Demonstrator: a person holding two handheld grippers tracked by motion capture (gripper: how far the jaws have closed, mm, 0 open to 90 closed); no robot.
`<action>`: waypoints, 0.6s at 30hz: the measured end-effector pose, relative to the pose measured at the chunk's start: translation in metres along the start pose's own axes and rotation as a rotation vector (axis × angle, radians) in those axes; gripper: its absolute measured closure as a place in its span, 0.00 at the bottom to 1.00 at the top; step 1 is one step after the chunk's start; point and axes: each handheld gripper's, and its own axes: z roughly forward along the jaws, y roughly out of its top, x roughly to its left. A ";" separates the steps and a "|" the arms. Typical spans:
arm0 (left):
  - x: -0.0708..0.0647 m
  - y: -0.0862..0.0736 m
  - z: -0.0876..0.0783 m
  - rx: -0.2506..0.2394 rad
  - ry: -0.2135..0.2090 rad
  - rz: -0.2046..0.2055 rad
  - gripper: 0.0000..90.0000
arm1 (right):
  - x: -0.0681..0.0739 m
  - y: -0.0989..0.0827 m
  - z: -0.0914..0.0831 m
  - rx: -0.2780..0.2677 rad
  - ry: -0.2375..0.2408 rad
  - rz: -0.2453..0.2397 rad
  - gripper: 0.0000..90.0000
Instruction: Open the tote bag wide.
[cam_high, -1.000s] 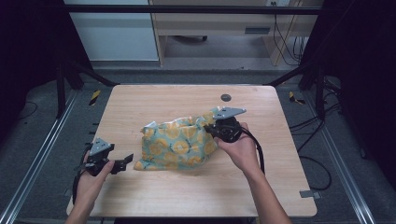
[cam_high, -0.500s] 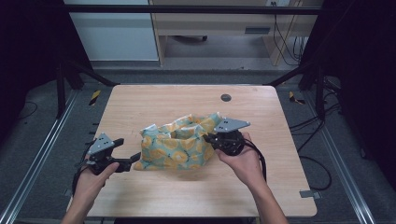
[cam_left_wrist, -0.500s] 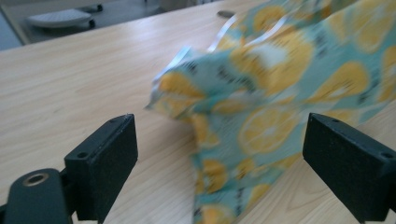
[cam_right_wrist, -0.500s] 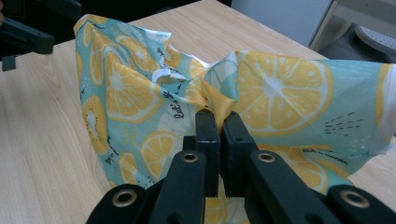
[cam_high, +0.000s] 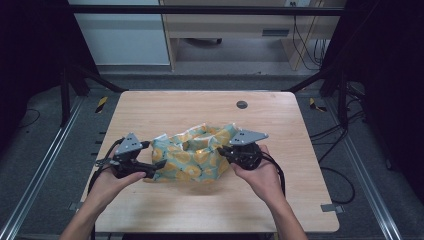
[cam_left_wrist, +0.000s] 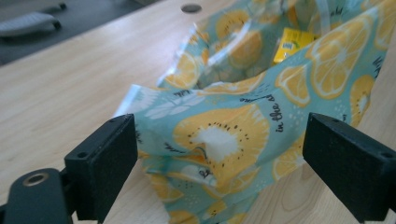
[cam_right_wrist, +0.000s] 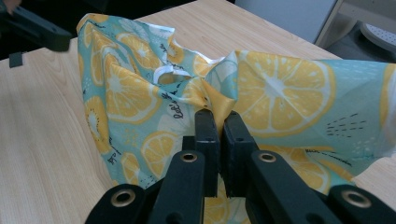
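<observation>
While my right gripper (cam_right_wrist: 220, 122) pinches a crumpled fold of the glossy lemon-print bag (cam_high: 192, 155) at frame centre, my left gripper (cam_left_wrist: 224, 163) stands spread around its lower-left corner. Something yellow (cam_left_wrist: 290, 43) peeks from inside, mostly hidden. Smooth wooden table (cam_high: 165, 107) underneath.
</observation>
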 end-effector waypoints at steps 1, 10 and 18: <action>0.001 0.000 0.003 0.003 -0.001 0.000 0.12 | 0.000 0.000 0.000 0.001 0.002 -0.002 0.96; 0.002 0.000 0.008 0.012 -0.034 0.003 0.80 | 0.000 0.000 -0.003 -0.006 -0.004 0.000 0.96; -0.018 0.003 -0.012 -0.095 -0.042 0.015 0.99 | 0.003 0.001 -0.013 -0.038 -0.022 -0.005 0.97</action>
